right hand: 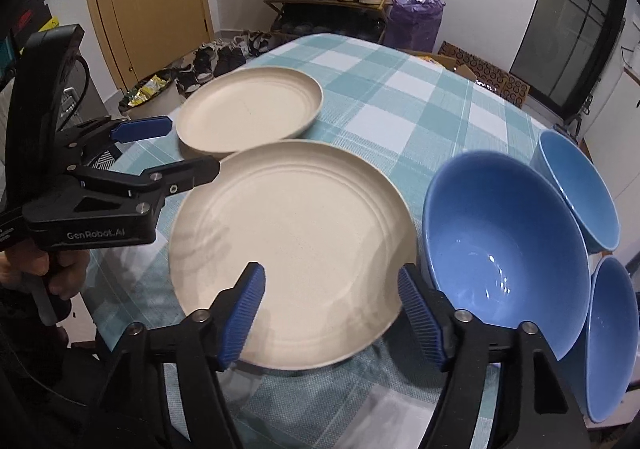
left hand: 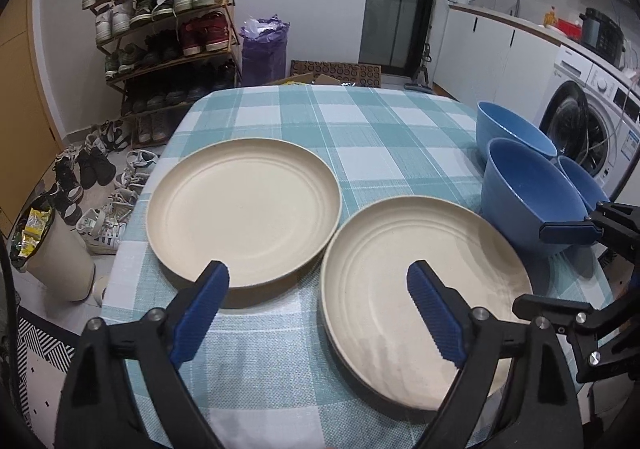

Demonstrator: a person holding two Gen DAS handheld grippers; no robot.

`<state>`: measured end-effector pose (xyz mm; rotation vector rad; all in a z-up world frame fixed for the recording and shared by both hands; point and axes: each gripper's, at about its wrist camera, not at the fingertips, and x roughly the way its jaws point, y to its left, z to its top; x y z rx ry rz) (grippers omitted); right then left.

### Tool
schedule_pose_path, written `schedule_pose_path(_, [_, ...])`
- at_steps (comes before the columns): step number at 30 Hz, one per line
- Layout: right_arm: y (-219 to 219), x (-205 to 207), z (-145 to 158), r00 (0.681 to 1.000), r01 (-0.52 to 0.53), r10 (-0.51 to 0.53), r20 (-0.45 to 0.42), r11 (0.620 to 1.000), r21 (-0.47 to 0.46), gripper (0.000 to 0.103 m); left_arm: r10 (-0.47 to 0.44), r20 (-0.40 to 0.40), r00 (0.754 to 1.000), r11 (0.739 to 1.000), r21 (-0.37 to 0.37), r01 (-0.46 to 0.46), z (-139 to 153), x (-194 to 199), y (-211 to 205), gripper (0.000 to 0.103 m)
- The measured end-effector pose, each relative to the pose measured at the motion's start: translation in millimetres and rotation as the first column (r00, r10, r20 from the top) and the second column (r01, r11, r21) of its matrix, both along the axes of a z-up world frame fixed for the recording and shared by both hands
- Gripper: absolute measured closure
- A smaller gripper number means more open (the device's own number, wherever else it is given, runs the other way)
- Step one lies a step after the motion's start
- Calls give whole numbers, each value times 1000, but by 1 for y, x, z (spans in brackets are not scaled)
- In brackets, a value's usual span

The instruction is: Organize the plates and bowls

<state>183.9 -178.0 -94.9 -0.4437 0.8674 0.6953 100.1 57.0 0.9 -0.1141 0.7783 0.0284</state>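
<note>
Two cream plates lie on the checked tablecloth: a far one (left hand: 244,209) (right hand: 250,109) and a near one (left hand: 404,297) (right hand: 292,245) with a taller side. Three blue bowls stand to the right of the near plate: a big one (right hand: 500,245) (left hand: 528,197), one behind it (right hand: 576,185) (left hand: 512,127) and one at the right edge (right hand: 612,333) (left hand: 582,181). My left gripper (left hand: 318,277) (right hand: 188,147) hangs open over the near plate's left rim, holding nothing. My right gripper (right hand: 331,275) (left hand: 530,267) hovers open over the plate's near right part, beside the big bowl, empty too.
The table (left hand: 360,117) has free cloth at the back. Beyond it stand a shoe rack (left hand: 164,21), loose shoes on the floor, a purple bag (left hand: 264,49) and a bin (left hand: 52,249). A washing machine (left hand: 588,117) stands to the right. A hand (right hand: 44,269) holds the left gripper.
</note>
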Motion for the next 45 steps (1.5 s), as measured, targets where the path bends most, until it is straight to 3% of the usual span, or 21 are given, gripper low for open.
schedule_pose_path(3, [2,2,6,1000,11,-11,16,1000,18,19,18,19,1000,1000,-6,-18,5,-3,6,0])
schedule_pose_path(10, [0,6,20,996,50,-54,65,997,57,5,38,53,998,999,16,-39,16,-5,14,0])
schedule_pose_path(27, [-6,20,43,993,75,-86,76,988,136,1,90,94,991,995,26,-93,27,-4,28,0])
schedule_pose_path(36, [-2,29,59,992,89,-105,74,977,194,1,137,115,984,991,-12,-136,39,2,49,0])
schedule_pose_path(45, [18,32,71,993,60,-79,90,978,201,1,201,94,975,979,18,-203,27,7,66,0])
